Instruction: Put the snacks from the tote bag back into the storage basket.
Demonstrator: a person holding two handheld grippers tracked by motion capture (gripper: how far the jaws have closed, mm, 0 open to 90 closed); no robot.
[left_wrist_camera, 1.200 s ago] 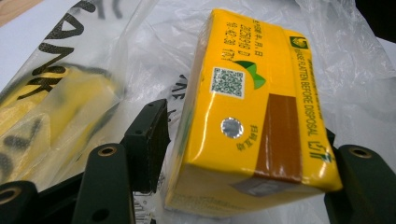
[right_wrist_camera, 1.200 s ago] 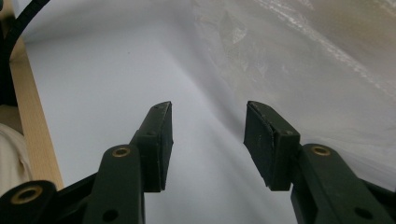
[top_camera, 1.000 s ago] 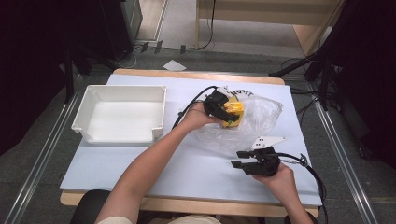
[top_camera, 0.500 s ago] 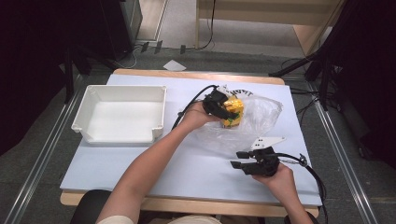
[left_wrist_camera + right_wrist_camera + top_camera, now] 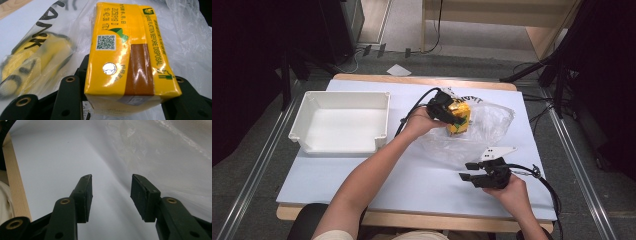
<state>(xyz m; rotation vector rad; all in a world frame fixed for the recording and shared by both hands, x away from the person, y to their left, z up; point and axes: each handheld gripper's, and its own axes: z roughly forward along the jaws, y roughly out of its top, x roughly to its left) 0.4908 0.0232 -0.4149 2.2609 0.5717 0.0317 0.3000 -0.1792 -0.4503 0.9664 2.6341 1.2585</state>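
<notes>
- Gripping the yellow drink carton (image 5: 130,57) with our left gripper (image 5: 447,111), we hold it at the mouth of the clear plastic bag (image 5: 489,120), toward the far right of the table (image 5: 412,185).
- In the left gripper view the black jaws press on both sides of the carton's lower end, so the hold looks firm; a second yellow pack (image 5: 32,60) lies inside the bag just beside it, under the printed film.
- Our right gripper (image 5: 482,172) hovers near the table's near edge with its jaws spread and nothing between them; in the right gripper view they point across bare table toward the bag's crumpled skirt.
- We judge the step in hand to be drawing the carton out of the bag, with the grasp made and the carry not yet begun.
- The white tray (image 5: 307,135) stands empty at the left, well apart from the carton, and seems the likely place for it.
- Next we should lift the carton clear of the film without dragging the bag along; our free right gripper could pin the bag's edge to steady it.
</notes>
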